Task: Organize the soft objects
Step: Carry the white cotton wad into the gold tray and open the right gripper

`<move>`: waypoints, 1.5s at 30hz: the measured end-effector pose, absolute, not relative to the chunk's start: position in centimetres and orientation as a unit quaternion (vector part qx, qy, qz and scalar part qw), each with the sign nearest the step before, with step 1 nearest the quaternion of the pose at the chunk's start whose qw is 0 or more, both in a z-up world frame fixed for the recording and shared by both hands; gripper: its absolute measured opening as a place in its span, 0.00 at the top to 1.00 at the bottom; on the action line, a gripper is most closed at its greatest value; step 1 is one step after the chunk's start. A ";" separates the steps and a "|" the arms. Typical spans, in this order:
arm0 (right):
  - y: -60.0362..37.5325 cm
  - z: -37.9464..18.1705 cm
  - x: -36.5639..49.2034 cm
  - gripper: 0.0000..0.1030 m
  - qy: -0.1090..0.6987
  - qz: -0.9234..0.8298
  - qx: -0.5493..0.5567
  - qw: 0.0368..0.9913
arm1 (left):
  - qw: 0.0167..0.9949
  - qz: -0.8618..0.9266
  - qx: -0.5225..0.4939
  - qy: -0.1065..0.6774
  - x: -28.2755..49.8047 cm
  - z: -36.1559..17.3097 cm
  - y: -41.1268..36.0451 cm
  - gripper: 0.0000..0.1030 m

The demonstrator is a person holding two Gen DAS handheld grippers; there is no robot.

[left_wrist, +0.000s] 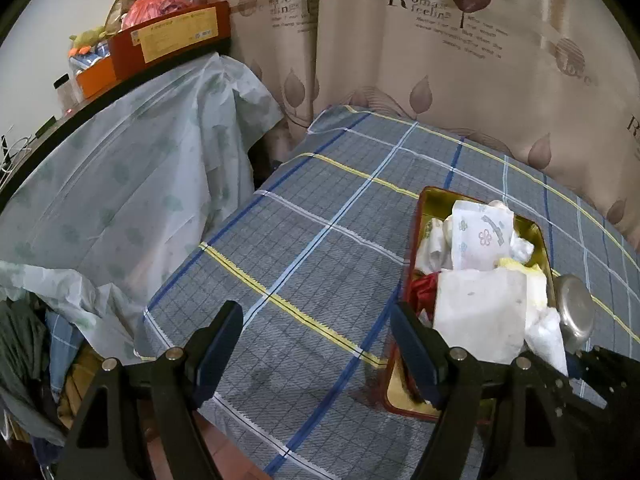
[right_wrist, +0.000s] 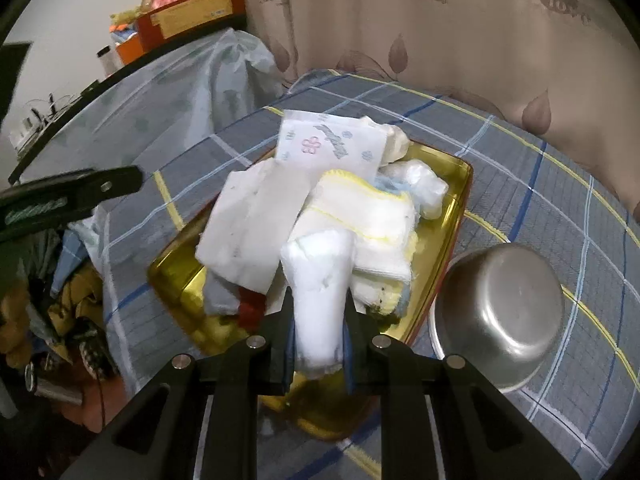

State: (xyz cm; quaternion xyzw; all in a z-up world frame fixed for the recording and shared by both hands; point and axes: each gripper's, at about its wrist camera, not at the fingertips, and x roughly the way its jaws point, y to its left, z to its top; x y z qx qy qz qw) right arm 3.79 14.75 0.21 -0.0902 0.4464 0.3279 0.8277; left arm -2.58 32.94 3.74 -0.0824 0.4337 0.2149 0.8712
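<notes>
Your right gripper (right_wrist: 318,344) is clamping a rolled white cloth (right_wrist: 320,276), its long axis pointing ahead over the gold tin tray (right_wrist: 460,196) of soft items; your left gripper (left_wrist: 316,344) is hovering apart, empty, left of it

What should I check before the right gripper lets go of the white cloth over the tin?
1. Grip: right gripper has its fingers shut on the white cloth: ok.
2. Position: cloth hangs over the gold tin: ok.
3. Room in tin: already heaped with the yellow-edged towels and flowered packet; may spill: not ok.
4. Steel bowl beside the tin, clear of the drop: ok.
5. Left gripper open, empty, off to the side: ok.
6. Cloth's lower end: hidden behind fingers: cannot tell.
</notes>
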 end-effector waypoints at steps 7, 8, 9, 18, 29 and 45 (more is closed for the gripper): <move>15.4 0.1 5.1 0.84 0.437 0.314 -0.082 0.839 | 0.866 0.218 -0.092 0.441 -2.5 3.2 33.4 0.24; 15.5 0.1 5.2 0.84 0.437 0.313 -0.082 0.839 | 0.866 0.219 -0.093 0.441 -2.6 3.2 33.4 0.24; 15.6 0.0 5.3 0.84 0.439 0.314 -0.080 0.838 | 0.866 0.219 -0.093 0.441 -2.6 3.2 33.4 0.24; 15.4 -0.1 4.5 0.73 0.442 0.321 -0.073 0.835 | 0.863 0.221 -0.103 0.442 -2.6 3.2 33.7 0.24; 15.0 1.8 2.3 0.38 0.407 0.319 -0.077 0.852 | 0.865 0.211 -0.100 0.444 -2.5 3.3 33.3 0.24; 13.1 3.0 -0.7 0.08 0.389 0.268 -0.062 0.879 | 0.868 0.208 -0.088 0.442 -2.6 3.5 31.9 0.24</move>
